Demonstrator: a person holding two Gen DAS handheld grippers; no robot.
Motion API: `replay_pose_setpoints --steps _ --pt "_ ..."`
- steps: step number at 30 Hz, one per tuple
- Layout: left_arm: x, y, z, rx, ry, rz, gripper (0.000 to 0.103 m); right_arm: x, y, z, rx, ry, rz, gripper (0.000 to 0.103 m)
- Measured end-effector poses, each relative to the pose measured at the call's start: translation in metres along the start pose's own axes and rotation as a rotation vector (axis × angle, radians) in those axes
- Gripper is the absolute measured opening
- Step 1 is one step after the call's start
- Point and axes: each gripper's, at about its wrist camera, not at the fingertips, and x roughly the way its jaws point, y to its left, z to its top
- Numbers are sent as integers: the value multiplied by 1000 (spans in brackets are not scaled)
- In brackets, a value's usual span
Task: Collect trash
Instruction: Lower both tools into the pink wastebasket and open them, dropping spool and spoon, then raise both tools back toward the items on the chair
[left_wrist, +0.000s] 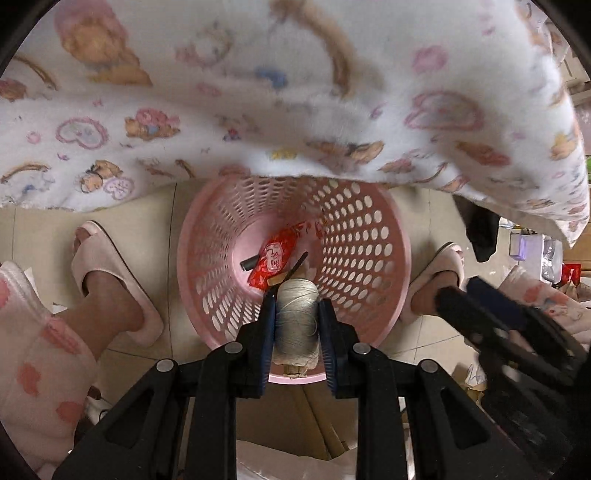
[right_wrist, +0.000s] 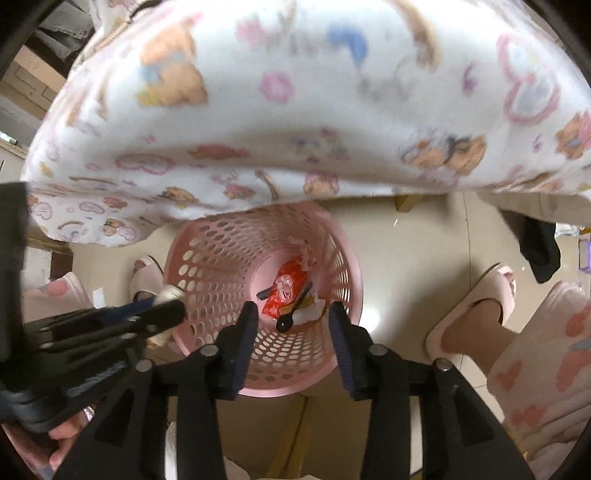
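Observation:
A pink perforated basket (left_wrist: 402, 258) stands on the tiled floor, and both grippers point down over it. My left gripper (left_wrist: 297, 301) is shut on a spool of beige thread (left_wrist: 297, 325), held above the basket's near rim. At the bottom lie a red wrapper (left_wrist: 277, 254) and some black pieces. My right gripper (right_wrist: 293, 306) hangs open over the basket (right_wrist: 207, 266) with nothing between its fingers. Below it I see the red wrapper (right_wrist: 284, 291), a black spoon (right_wrist: 291, 317) and a pale scrap. At the left, the left gripper (right_wrist: 166, 301) holds the spool (right_wrist: 171, 291).
A person's feet in pink slippers (left_wrist: 107, 266) (left_wrist: 443, 273) stand on either side of the basket. Their white printed fleece garment (left_wrist: 295, 92) overhangs the basket's far rim. Small boxes and clutter (left_wrist: 532, 247) sit on the floor at the right.

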Motion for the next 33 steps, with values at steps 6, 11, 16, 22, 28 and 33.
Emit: replay_pose_setpoints --steps 6,11,16,22,28,33 --pt "17 2 2 -16 33 6 22 -9 -6 3 8 -22 26 50" --pt "11 2 3 -23 23 -3 32 -11 -16 8 50 -7 55 54" --pt "-13 2 3 -38 -36 2 48 -25 -18 10 73 -42 79 58" --pt "-59 0 2 -30 -164 62 60 -52 -9 9 28 -132 69 66" --pt "-101 -4 0 27 -331 97 71 -82 3 6 -35 -262 49 77" --pt "-123 -14 -4 79 -461 151 88 -100 6 5 -50 -345 11 81"
